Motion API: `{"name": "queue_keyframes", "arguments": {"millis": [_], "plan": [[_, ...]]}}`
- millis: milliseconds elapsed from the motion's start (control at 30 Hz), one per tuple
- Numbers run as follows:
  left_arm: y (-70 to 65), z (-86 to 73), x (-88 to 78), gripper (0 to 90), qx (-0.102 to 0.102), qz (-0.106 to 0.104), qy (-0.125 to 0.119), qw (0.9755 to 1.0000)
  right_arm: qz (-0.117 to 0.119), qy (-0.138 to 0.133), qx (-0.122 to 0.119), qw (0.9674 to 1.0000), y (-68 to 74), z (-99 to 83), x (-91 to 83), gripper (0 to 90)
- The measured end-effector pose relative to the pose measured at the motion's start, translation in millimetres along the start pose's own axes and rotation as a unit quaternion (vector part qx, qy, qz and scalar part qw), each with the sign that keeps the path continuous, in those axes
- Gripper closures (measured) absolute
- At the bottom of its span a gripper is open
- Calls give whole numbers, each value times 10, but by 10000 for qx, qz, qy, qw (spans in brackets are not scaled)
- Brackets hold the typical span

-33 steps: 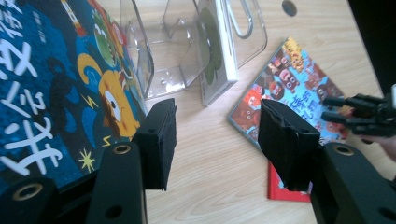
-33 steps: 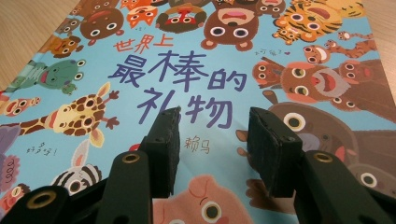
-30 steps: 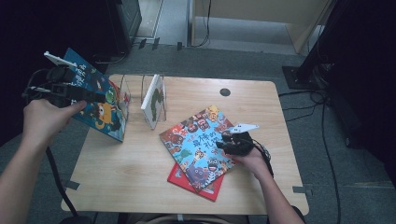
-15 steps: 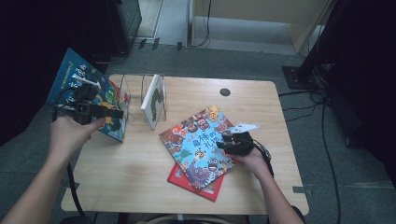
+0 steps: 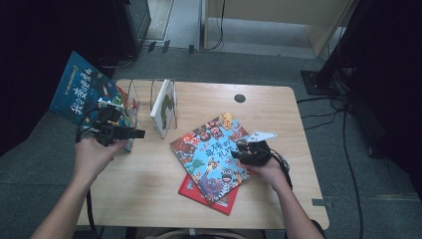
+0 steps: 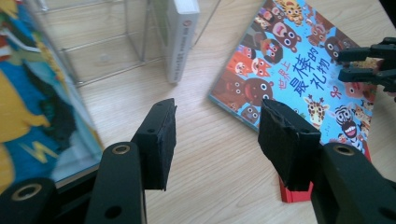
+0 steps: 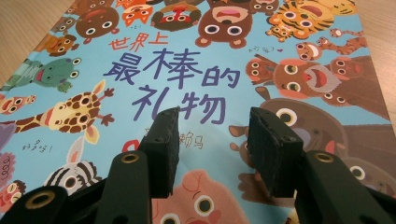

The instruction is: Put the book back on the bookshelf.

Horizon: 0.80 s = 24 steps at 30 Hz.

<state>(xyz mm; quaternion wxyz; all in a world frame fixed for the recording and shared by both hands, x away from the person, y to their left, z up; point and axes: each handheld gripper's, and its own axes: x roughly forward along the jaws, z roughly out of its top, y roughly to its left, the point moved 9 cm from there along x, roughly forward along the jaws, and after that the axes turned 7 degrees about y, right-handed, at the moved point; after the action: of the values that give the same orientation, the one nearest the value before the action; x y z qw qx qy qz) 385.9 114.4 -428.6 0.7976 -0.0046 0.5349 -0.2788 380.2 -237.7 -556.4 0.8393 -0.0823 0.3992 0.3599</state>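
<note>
Status: right gripper (image 7: 212,140) is spread, nothing between the pads, parked low over the cover of the animal picture book (image 7: 163,70). That book lies flat and skewed on top of the red book (image 5: 219,201), right of centre on the table (image 5: 149,189). Left gripper (image 6: 217,135) is also spread and empty, low over bare wood. It sits just beside the blue book (image 5: 82,92), which leans at the left end of the wire rack (image 5: 144,89) and overhangs the table edge. The white book (image 5: 164,104) stands in a slot further right. I read the step as getting the animal book up and into the rack. I can't pinch a flat cover from above, so I'd move the right gripper to the near right edge. The top book overhangs the red one at its corners, which is where I'd get one pad under. I'd bite deep near the spine side so the pages don't fan, and lift slowly in case the red book drags along. If it does, I'd pin the red book with the left gripper. I'd tip the book upright before it reaches the rack and enter the free slot from above, clear of the white book. The blue book looks loosely propped, so I'd keep the left gripper from bumping it.
</note>
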Motion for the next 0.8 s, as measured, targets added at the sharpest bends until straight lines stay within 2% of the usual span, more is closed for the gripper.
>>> {"name": "queue_keyframes", "arguments": {"millis": [167, 300, 500, 800], "plan": [[-33, -69, 183, 470, 124, 40, 52, 9999, -25, -19, 12, 10000, -11, -2, -9, 535], [-70, -128, 341, 469, 185, -29, 138, 9997, -24, -16, 9, 10000, -20, -9, -15, 535], [-92, -186, 513, 473, 295, -18, 85, 9995, -25, 0, 1, 10000, -20, -16, -16, 535], [-101, -311, 911, 470, 420, -36, 266, 9988, -25, 8, 18, 10000, -19, -26, -25, 535]]}}
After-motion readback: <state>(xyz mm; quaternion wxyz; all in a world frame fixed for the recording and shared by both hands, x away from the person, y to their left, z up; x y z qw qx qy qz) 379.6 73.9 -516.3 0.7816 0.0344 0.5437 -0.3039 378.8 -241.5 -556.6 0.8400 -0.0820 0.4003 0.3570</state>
